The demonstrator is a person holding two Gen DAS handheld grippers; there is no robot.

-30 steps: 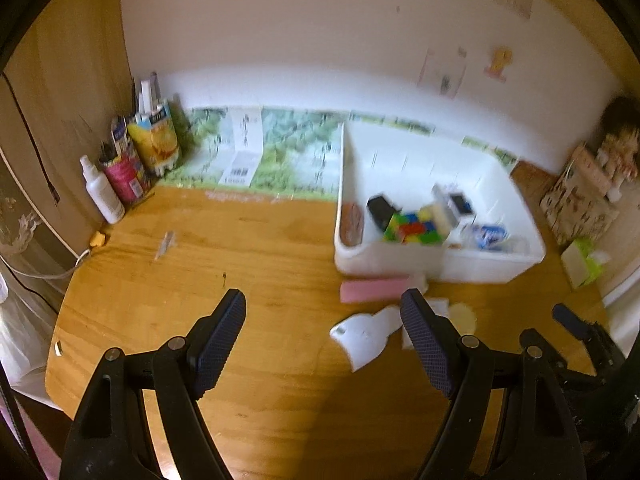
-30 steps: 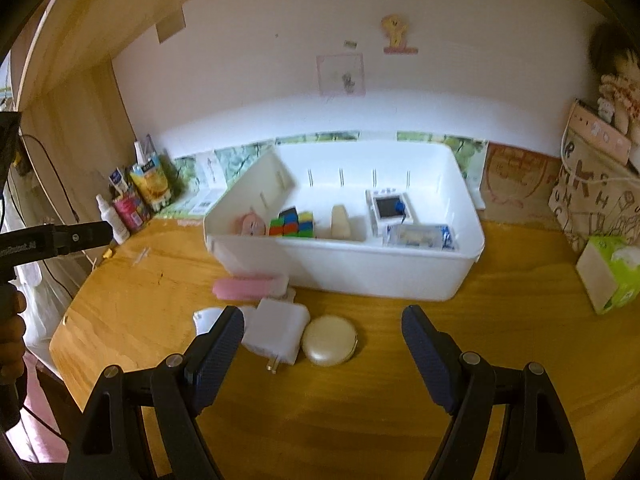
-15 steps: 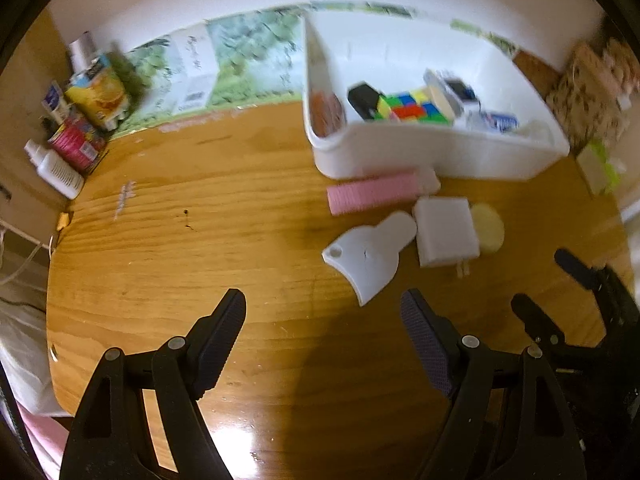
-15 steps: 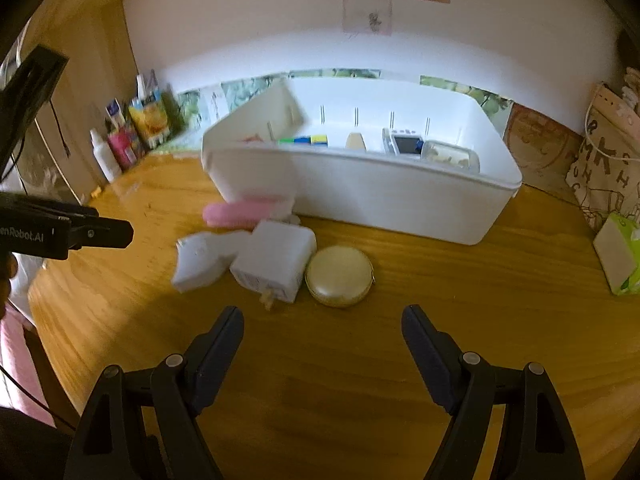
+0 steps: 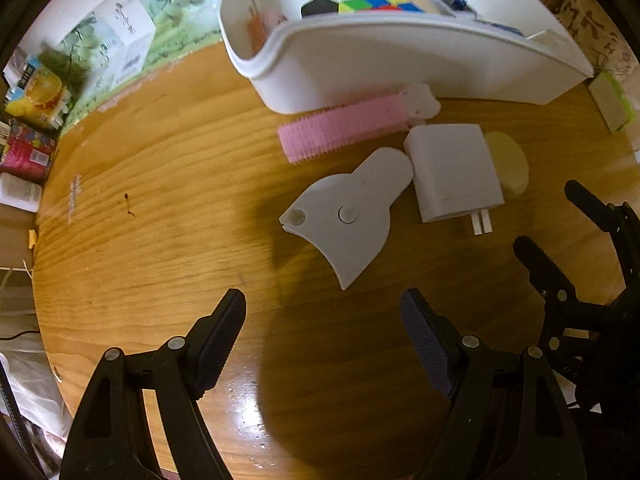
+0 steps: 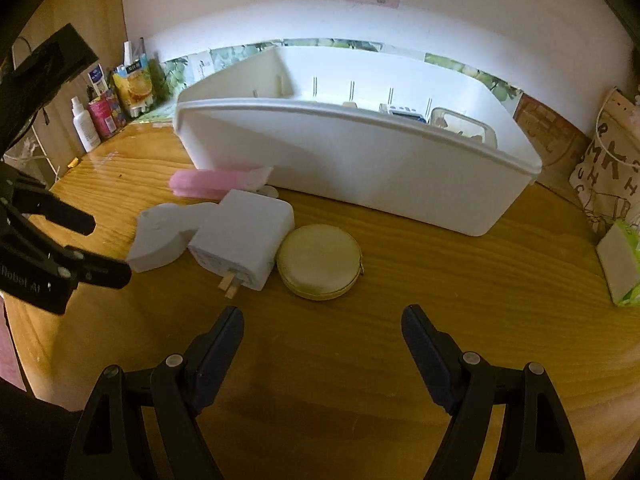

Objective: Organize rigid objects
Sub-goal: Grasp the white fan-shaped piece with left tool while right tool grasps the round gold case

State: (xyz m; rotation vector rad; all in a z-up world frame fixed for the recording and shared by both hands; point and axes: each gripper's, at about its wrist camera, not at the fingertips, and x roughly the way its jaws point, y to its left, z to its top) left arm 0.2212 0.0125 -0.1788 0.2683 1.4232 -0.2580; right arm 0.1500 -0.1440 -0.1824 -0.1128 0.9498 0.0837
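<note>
A white bin [image 5: 400, 68] [image 6: 360, 168] stands on the wooden table and holds a coloured cube [image 5: 376, 3] and other small items. In front of it lie a pink brush [image 5: 344, 126] [image 6: 212, 182], a flat white scraper [image 5: 348, 216] [image 6: 160, 236], a white plug adapter [image 5: 452, 172] [image 6: 240, 240] and a round yellow case [image 5: 510, 164] [image 6: 320, 262]. My left gripper [image 5: 323, 312] is open and empty, just short of the scraper. My right gripper [image 6: 322, 324] is open and empty, just short of the yellow case.
Bottles and cartons [image 5: 28, 120] [image 6: 116, 100] stand at the table's back left. A green tissue pack [image 6: 620, 268] [image 5: 612, 100] lies at the right. A patterned bag [image 6: 608, 168] stands behind it. The right gripper shows in the left wrist view [image 5: 568, 240].
Both grippers have moved forward and down toward the objects in front of the bin. Both have stayed open.
</note>
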